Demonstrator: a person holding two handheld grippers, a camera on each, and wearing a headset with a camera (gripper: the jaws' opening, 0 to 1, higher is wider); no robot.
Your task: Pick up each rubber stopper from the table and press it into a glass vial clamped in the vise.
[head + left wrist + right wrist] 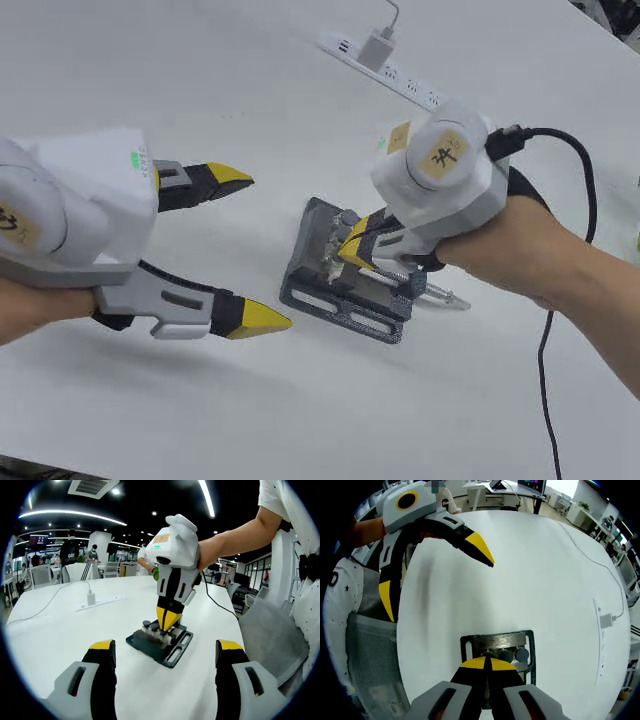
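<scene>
A dark grey vise [345, 300] stands on the white table and clamps a row of glass vials. Dark rubber stoppers [521, 654] sit on the tops of the vials [146, 624]. My right gripper [352, 252] points down onto the row, jaws shut with the yellow tips together [487, 662]; I see nothing between them, and the vial under them is hidden. From the left gripper view the right gripper [167, 619] stands upright over the vise [160, 642]. My left gripper [245, 247] hovers left of the vise, open and empty, its fingertips [102, 645] wide apart.
A white power strip [385, 60] with a charger plugged in lies at the far side of the table. The vise's screw handle [445, 296] sticks out to the right. A black cable [590, 190] trails from the right gripper. A mesh chair [270, 635] stands beside the table.
</scene>
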